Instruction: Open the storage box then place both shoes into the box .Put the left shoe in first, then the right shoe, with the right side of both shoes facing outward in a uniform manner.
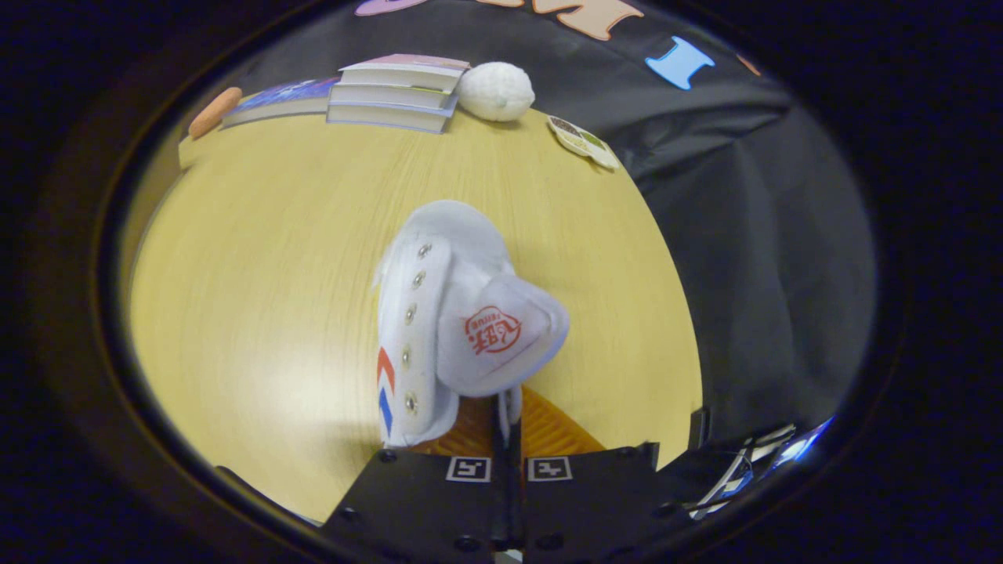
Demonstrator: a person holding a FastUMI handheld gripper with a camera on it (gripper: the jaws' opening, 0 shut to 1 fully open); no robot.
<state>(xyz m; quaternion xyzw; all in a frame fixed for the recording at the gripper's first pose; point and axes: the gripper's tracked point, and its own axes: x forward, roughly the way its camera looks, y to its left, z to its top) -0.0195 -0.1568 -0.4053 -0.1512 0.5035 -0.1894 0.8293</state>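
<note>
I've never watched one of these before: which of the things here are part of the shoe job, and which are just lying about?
Part of the job:
- white canvas shoe, held above the table
- gripper, fingers closed on the shoe

Just lying about:
- stack of books
- white ball
- orange oval
- small card
- wooden table

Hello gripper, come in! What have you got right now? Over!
Fingers pinched together on the white shoe, carried above the wooden table. Books and a white ball far beyond. Nothing blocking.

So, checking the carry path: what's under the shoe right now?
Beneath the white shoe, pinched between the gripper fingers, bare wooden table shows all round. The patch straight below it is covered by the shoe.
</note>
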